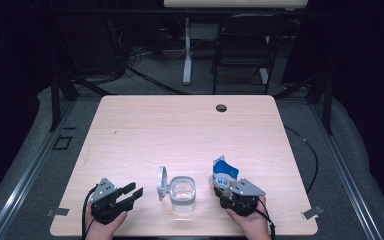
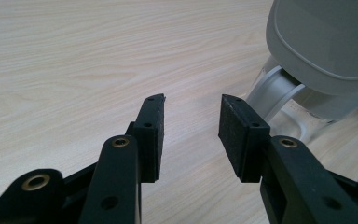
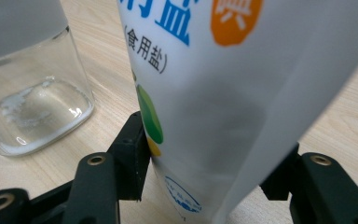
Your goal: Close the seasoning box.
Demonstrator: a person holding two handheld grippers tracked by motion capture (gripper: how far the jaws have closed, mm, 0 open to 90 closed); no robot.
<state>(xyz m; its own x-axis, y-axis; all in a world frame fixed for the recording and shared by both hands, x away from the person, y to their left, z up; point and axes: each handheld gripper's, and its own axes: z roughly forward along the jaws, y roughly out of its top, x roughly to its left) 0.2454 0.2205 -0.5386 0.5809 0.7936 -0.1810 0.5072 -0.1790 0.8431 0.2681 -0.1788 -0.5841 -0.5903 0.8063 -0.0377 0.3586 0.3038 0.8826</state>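
A clear glass jar (image 1: 183,193) stands near the table's front edge, its grey hinged lid (image 1: 162,182) flipped open to the left. My left gripper (image 1: 131,193) rests left of the jar, open, with nothing between its pads (image 2: 191,126); the lid (image 2: 321,42) looms close at the right of the left gripper view. Right of the jar, a white and blue salt bag (image 1: 224,176) with a torn top stands upright. My right gripper (image 1: 226,193) is shut on the bag's lower part (image 3: 223,93). The jar (image 3: 32,98) sits just left of the bag.
The light wooden table (image 1: 180,130) has a cable hole (image 1: 221,107) near its far edge. A chair (image 1: 242,45) and a desk leg (image 1: 187,50) stand on the floor beyond the table.
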